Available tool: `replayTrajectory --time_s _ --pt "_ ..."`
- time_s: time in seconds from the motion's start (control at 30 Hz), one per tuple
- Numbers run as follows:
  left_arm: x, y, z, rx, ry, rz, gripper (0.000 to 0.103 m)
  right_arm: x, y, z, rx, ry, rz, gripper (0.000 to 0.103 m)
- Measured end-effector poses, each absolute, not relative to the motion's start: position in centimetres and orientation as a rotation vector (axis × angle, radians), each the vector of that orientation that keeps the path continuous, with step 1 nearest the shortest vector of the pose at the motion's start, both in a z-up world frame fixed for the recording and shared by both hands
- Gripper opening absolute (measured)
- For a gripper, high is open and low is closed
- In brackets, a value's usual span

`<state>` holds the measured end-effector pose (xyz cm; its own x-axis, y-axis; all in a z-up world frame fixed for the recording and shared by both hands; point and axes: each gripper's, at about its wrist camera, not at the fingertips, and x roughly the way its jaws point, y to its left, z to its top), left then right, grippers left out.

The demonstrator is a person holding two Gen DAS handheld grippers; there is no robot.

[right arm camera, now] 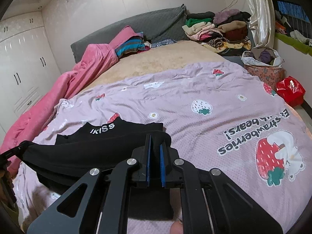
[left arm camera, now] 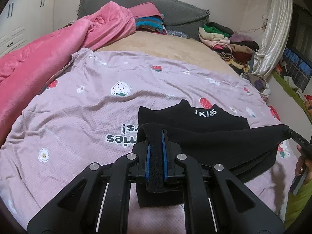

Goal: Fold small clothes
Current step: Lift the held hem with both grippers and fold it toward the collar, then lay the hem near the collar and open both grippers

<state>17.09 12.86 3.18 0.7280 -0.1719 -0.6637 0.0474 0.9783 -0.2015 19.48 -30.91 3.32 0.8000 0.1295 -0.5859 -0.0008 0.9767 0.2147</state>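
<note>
I have the black garment (left arm camera: 214, 142) stretched between my two grippers, its near edge lifted off the lilac sheet (left arm camera: 78, 117) while the far part, with the white "IKISS" lettering, lies flat on that sheet. My left gripper (left arm camera: 156, 134) is clenched on one end of the lifted edge, the cloth pinched between its blue pads (left arm camera: 147, 156) and a flap hanging below them. My right gripper (right arm camera: 155, 142) is clenched on the other end in the same way, and it shows at the right border of the left view. The garment sags between the two grips. Beyond the sheet lies a tan blanket (right arm camera: 156, 62); left of the sheet, a pink duvet (left arm camera: 39, 54); past its far right corner, a pile of folded clothes (right arm camera: 216, 29) by the grey headboard (left arm camera: 175, 9).
</note>
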Motion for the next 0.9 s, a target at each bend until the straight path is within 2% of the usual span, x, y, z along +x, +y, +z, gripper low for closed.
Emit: replayTrajectory --time_s 0.2,0.3,0.33,0.37,0.4,0.7,0.8,0.9 --pt "18.3 13.0 2.4 -0.179 0.750 -0.099 0.006 21.4 -30.6 2.2 0.192 0.670 0.053 0.007" --pt "18.6 13.1 2.1 -0.181 0.738 -0.061 0.019 22.0 -30.4 1.8 0.176 0.671 0.035 0.013" --pt "18.6 13.3 2.1 -0.190 0.737 -0.056 0.019 21.9 -30.3 1.7 0.162 0.670 0.020 0.022" --pt "18.5 13.5 2.0 -0.209 0.736 -0.062 0.021 21.8 -30.2 1.7 0.152 0.662 0.007 0.039" --pt "18.3 13.4 2.0 -0.211 0.737 -0.065 0.023 21.5 -30.2 1.7 0.144 0.649 0.000 0.044" --pt "15.7 11.4 1.9 -0.156 0.713 -0.108 0.044 18.0 -29.0 2.3 0.061 0.608 0.036 0.044" --pt "14.9 10.0 1.7 -0.114 0.715 -0.129 0.046 17.0 -28.2 2.3 0.036 0.610 0.064 0.044" --pt "14.4 8.8 1.3 -0.095 0.726 -0.160 0.049 16.3 -27.2 2.1 0.024 0.624 0.099 0.039"
